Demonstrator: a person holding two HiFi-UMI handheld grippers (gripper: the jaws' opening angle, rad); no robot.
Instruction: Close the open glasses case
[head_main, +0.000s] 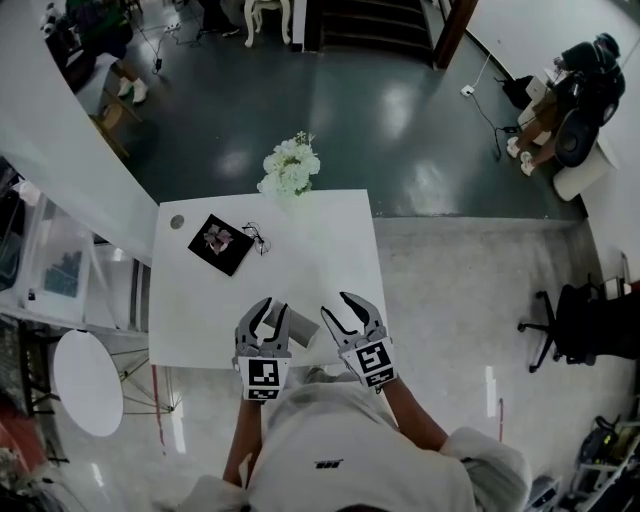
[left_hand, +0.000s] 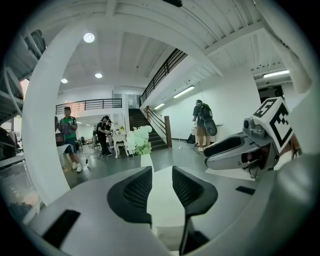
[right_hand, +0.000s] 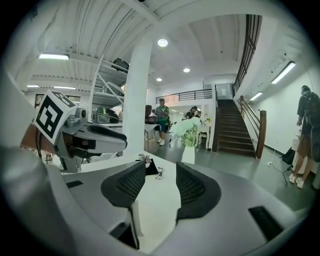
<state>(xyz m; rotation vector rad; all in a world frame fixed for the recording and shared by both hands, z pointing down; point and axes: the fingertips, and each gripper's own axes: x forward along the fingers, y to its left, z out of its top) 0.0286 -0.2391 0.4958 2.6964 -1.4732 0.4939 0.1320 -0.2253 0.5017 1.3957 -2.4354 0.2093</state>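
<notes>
Between the two grippers, at the table's (head_main: 320, 250) near edge, sits the glasses case (head_main: 302, 330): pale, open, one thin panel standing upright (right_hand: 134, 220). It is just right of the left gripper (head_main: 275, 306) and just left of the right gripper (head_main: 336, 304).

Left gripper (left_hand: 161, 172): jaws spread, bare tabletop showing through the gap, nothing pinched. The case shows low in its view, below its right jaw (left_hand: 166, 237). Whether that jaw touches the case cannot be read.

Right gripper (right_hand: 161, 167): jaws spread, nothing between them. The case panel lies below its left jaw; contact not readable.

Both grippers point away from the person, roughly parallel, jaw tips close together with the case between them.

Ahead of the left gripper, well apart toward the far left of the table: black square mat (head_main: 220, 243) with a small pinkish item on it. Just beside the mat, a thin dark wiry item (head_main: 256, 238), too small to identify.

Straight ahead of both grippers, at the table's far edge: white flowers (head_main: 291, 167).
</notes>
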